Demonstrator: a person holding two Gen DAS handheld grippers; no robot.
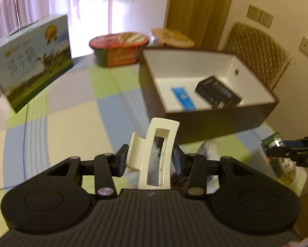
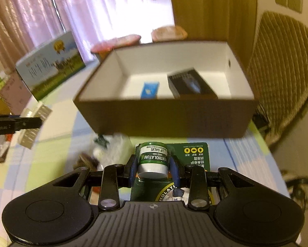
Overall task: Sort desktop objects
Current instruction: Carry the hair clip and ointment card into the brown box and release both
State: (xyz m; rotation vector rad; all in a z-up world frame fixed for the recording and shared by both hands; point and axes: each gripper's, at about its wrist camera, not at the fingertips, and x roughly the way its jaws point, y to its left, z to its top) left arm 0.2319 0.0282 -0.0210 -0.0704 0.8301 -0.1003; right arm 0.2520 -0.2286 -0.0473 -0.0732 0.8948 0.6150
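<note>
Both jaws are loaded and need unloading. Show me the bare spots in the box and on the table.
Inside the brown box, bare white floor lies left of the blue packet and behind it toward the back wall. The black carton fills the right side. The checked tablecloth is bare between milk carton and box. Crowded: the table in front of the box.
</note>
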